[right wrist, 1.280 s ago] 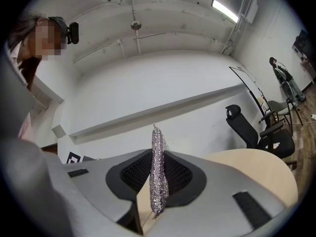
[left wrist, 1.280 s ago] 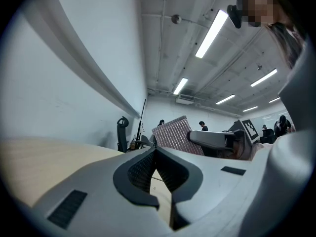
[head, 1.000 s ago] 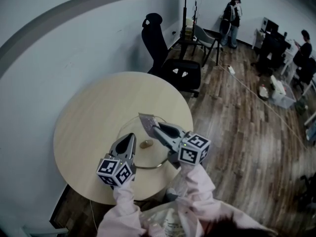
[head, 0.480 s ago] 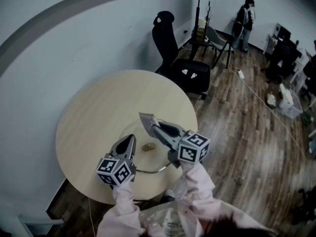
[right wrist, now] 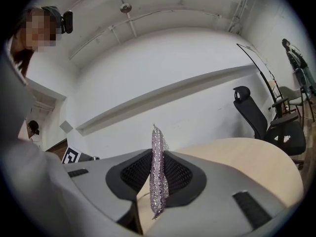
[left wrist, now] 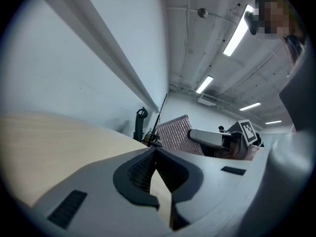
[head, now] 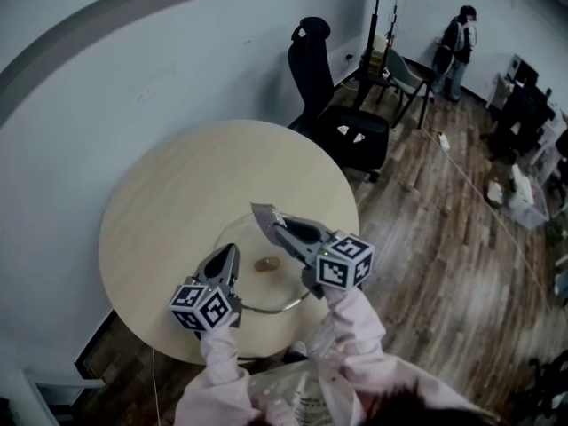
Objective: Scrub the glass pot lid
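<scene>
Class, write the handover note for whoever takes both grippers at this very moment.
Glass lid lies flat on the round table, knob up.
Left gripper: shut, empty, by the lid's left edge.
Right gripper: shut on the scrubbing pad, above the lid's far edge.
Done: pad in grip.
To do: scrubbing; how far it has got cannot be judged from here.

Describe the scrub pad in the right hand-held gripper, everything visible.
Thin, flat scrub pad of silvery-pink glittery mesh, roughly rectangular. The right hand-held gripper clamps one end; the rest sticks out past the jaw tips, flat and uncrumpled. It is over the far side of the glass lid; whether it touches the glass can't be told.
</scene>
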Motion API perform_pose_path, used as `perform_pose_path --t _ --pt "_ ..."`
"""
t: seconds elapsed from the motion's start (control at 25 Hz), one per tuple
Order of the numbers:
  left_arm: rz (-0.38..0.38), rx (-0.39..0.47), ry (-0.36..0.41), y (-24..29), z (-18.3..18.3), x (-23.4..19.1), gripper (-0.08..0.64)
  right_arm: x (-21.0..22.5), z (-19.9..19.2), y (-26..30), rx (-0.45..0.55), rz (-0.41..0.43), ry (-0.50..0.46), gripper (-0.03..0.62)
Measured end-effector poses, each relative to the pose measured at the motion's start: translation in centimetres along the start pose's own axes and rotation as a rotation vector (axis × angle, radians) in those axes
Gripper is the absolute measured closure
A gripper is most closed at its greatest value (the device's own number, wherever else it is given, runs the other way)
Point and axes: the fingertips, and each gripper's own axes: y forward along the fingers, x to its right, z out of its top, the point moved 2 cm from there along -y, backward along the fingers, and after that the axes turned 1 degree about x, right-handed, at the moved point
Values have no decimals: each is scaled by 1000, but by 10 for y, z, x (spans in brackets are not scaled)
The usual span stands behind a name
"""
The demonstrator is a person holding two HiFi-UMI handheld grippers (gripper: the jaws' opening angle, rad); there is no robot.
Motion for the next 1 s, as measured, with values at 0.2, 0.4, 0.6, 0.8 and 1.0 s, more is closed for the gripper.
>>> perform_pose_path --t 0.2,0.4,0.6,0.8,1.0 --pt "37 -9 -34 -2 -7 -9 565 7 -4 5 -21 -3 15 506" --pt "90 -12 -71 -10 -12 -20 565 11 -8 8 -30 2 35 506" --pt "125 -27 -117 -19 -23 -32 565 14 -17 18 -59 -8 42 506" --pt "132 -49 -133 -23 -29 -43 565 17 -25 28 -87 -33 49 506" --pt "119 -77 -174 -20 -36 -51 565 17 -33 38 -130 -64 37 506"
